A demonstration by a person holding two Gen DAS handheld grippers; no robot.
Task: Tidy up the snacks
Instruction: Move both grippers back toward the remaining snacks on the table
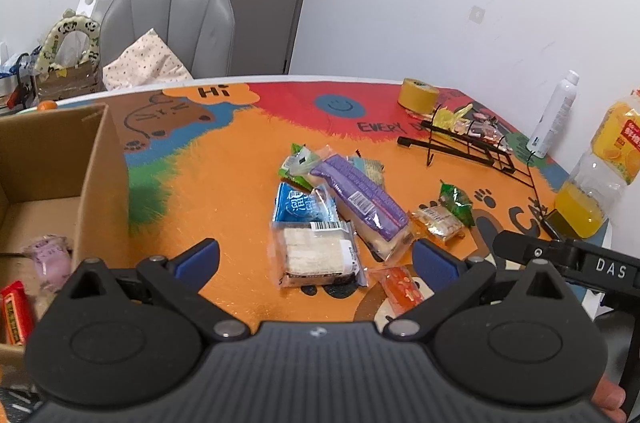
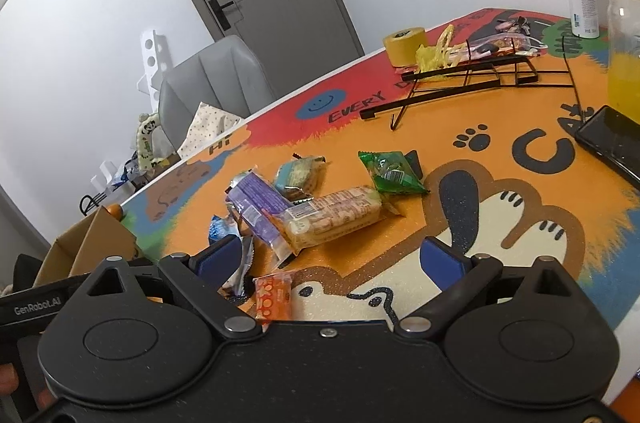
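Item: loose snacks, heaped near the middle of the table (image 1: 240, 159). Purple packet (image 1: 360, 201) lay slantwise on top; clear cake packet (image 1: 316, 255) lay at the near end of the heap, blue packet (image 1: 302, 207) tucked behind it; green packet (image 2: 390, 173) and biscuit packet (image 2: 336, 217) lay toward the right edge; small orange packet (image 2: 276, 297) lay nearest me.

Destination, as I judged it: cardboard box (image 1: 52, 163) at the left edge, a pink packet (image 1: 50, 257) and a red packet (image 1: 14, 313) already inside.

Left hand-held gripper (image 1: 316, 257): jaws wide apart, holding nothing, the cake packet lying ahead between the fingers, untouched as far as I could tell.

Right hand-held gripper (image 2: 330, 257): jaws likewise wide, empty, above the near end of the biscuit packet.

Handling note: crinkly wrappers slip. I judged it best to straddle one packet across its short side, low against the table, clear of neighbours, closing gently so the cake was not crushed. The wire rack (image 1: 468, 147), tape roll (image 1: 418, 95) and juice bottle (image 1: 600, 175) at the far right were best left alone.
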